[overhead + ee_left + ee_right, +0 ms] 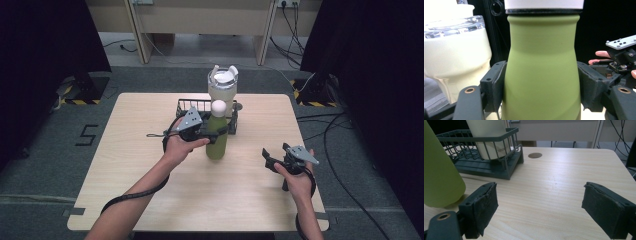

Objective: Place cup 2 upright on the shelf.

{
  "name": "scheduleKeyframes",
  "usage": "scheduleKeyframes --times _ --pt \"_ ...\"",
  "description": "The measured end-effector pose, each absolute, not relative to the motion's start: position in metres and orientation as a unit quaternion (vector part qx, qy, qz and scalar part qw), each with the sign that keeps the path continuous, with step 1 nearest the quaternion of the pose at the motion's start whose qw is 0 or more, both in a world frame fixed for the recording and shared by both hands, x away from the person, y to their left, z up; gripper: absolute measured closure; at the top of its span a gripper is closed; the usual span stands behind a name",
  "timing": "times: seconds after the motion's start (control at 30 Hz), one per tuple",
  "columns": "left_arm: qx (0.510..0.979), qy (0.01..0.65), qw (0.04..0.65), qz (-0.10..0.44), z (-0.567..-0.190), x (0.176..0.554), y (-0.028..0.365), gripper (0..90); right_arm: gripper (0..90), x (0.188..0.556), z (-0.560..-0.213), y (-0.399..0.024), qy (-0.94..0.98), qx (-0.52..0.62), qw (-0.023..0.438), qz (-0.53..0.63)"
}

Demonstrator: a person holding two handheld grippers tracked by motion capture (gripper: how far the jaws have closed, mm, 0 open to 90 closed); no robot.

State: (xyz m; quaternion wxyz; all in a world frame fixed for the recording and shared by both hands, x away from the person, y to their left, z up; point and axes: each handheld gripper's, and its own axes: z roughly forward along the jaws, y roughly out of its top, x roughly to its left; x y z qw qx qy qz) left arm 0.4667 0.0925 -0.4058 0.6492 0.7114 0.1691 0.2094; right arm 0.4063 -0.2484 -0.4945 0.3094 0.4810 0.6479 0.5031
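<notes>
The green bottle (217, 140) stands upright on the table (150, 170), just in front of the wire basket (192, 106) and near the cream tumbler (222, 87) that sits in the basket. Your left gripper (212, 134) has it clamped at mid-body; in the left gripper view both pads press flat on the bottle's sides, one on each flank, below the neck and the white cap (544, 4).

The bottle's wall is smooth and tapers upward, so I'd judge it could slide down through the pads if you lift fast or tilt your wrist. The tumbler is close on the far side, so a swing toward the basket could knock it or catch the basket's rim.

Your right gripper (274, 157) hangs well apart to the right, its jaws standing apart over bare table with nothing between them.
</notes>
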Motion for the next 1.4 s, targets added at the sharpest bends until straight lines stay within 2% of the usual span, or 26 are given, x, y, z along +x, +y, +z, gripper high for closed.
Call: scheduleKeyframes --times 1.4 --pt "0.701 0.199 0.638 0.250 -0.384 0.476 0.140 31.0 13.4 0.407 -0.497 -0.246 0.649 0.485 0.304 0.502"
